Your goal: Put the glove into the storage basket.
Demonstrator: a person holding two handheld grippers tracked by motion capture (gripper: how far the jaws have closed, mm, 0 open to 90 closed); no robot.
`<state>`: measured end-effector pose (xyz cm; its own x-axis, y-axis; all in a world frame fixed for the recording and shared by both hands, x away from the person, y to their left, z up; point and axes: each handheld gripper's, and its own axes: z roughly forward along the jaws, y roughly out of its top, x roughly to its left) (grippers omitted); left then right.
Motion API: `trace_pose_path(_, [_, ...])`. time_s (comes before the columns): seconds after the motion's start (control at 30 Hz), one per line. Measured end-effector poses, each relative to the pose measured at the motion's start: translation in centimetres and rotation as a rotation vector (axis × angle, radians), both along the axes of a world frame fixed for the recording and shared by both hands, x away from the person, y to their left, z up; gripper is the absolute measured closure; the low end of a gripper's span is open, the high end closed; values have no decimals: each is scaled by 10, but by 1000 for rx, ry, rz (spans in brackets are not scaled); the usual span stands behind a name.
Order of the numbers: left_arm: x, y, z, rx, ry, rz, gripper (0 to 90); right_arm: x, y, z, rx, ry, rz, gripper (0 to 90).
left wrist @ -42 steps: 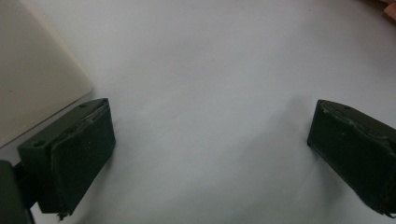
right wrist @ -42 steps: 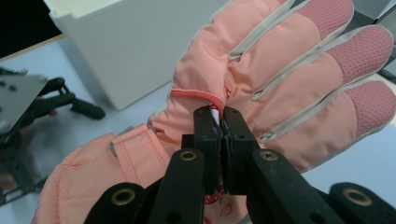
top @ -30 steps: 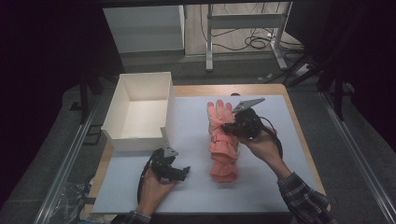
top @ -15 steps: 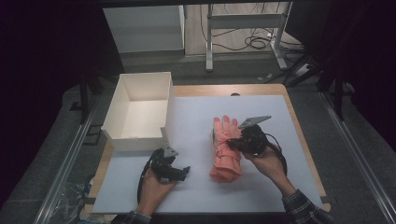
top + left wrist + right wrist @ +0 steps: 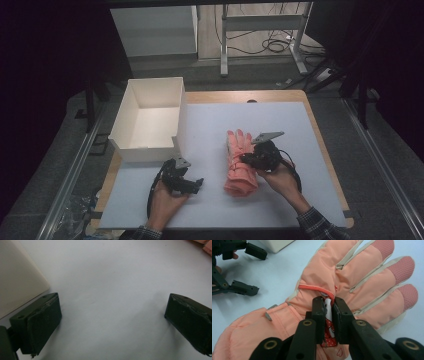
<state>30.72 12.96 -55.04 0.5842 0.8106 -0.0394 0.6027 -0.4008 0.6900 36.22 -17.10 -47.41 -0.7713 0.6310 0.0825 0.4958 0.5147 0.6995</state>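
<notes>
A: Salmon-pink padded winter glove (image 5: pixel 241 162) lies flat on the pale grey table mat (image 5: pixel 210 125), fingers pointing away, right of the white open cardboard box (image 5: pixel 150 120)

B: Right gripper (image 5: pixel 329 308)?

A: Came down and toward the person along the glove over the last second. Jaws have just eased apart a little; a fold of printed fabric sits between them, pads seemingly still touching it

B: Meaning?

A: Likely letting go, glove laid down

B: Left gripper (image 5: pixel 110 315)?

A: Spread wide over bare mat, nothing in it, unmoved
</notes>
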Motion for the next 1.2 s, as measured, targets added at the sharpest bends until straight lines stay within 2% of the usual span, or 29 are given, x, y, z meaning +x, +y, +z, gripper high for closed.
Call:
trace_pose_path(0.03, [0,0,0,0,0,0,8,-1,-1,0,-5,-10,0,748])
trace_pose_path(0.07, [0,0,0,0,0,0,8,-1,-1,0,-5,-10,0,748])
trace_pose_path(0.1, [0,0,0,0,1,0,8,-2,-1,1,-5,-22,-2,694])
trace_pose_path(0.17, [0,0,0,0,0,0,9,-2,-1,2,-3,-26,-5,667])
trace_pose_path(0.3, [0,0,0,2,1,-2,9,-4,-3,12,0,-63,-14,577])
trace_pose_path(0.57, [0,0,0,2,3,-2,9,-10,-17,31,30,-126,-27,541])
trace_pose_path(0.7, [0,0,0,2,2,-3,8,-12,-28,34,34,-134,-37,541])
trace_pose_path(0.83, [0,0,0,-2,1,1,9,-13,-41,30,40,-115,-55,537])
trace_pose_path(1.1, [0,0,0,4,3,-3,9,-22,-62,8,37,-101,-86,523])
trace_pose_path(1.2, [0,0,0,4,3,-3,9,-27,-68,-1,43,-84,-87,578])
